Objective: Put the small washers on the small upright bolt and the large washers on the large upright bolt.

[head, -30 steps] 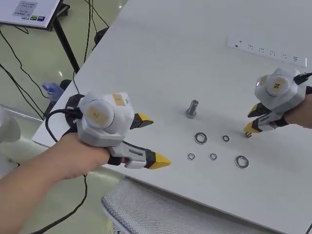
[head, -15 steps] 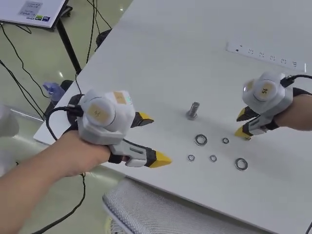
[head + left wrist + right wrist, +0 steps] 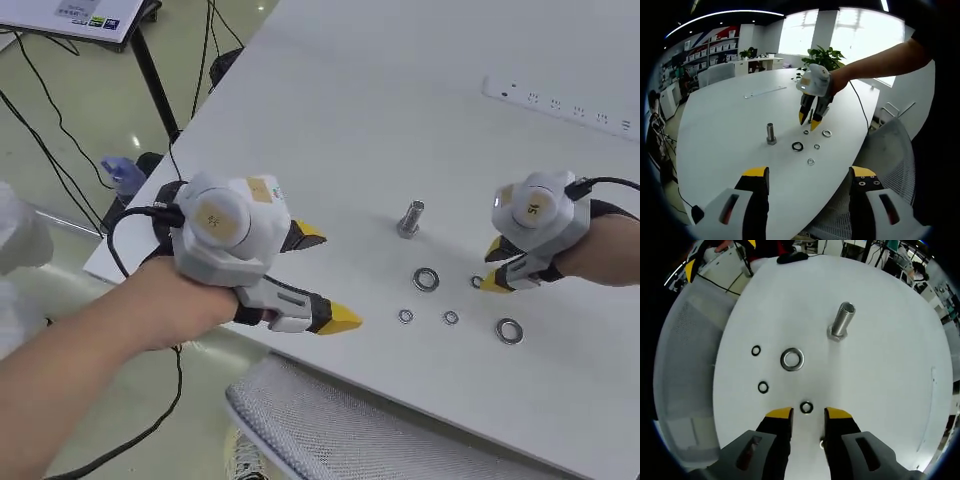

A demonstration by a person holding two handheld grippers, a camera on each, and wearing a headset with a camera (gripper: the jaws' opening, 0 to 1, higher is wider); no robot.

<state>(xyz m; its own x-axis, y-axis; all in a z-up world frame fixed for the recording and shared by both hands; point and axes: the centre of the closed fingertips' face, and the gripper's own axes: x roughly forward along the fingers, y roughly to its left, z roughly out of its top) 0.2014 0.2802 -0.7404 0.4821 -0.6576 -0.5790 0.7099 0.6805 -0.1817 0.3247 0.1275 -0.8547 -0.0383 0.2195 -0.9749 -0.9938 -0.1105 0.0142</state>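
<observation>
The large upright bolt (image 3: 410, 218) (image 3: 841, 320) (image 3: 771, 134) stands mid-table. Before it lie two large washers (image 3: 426, 278) (image 3: 509, 330) and small washers (image 3: 405, 316) (image 3: 451, 317). My right gripper (image 3: 492, 267) (image 3: 808, 415) is open and low over the table, its tips either side of another small washer (image 3: 806, 407) (image 3: 477, 282). A small metal piece (image 3: 821, 442), perhaps the small bolt, shows between its jaws further back. My left gripper (image 3: 325, 277) (image 3: 809, 172) is wide open and holds nothing, near the table's front edge, left of the washers.
A white power strip (image 3: 560, 105) lies at the far side of the white table (image 3: 330, 120). A grey mesh chair (image 3: 330, 430) sits below the front edge. Cables and a stand (image 3: 150, 70) are on the floor to the left.
My right gripper has moved left and down to the small washer, which now lies between its tips. The left gripper has kept its place; the head camera has shifted.
</observation>
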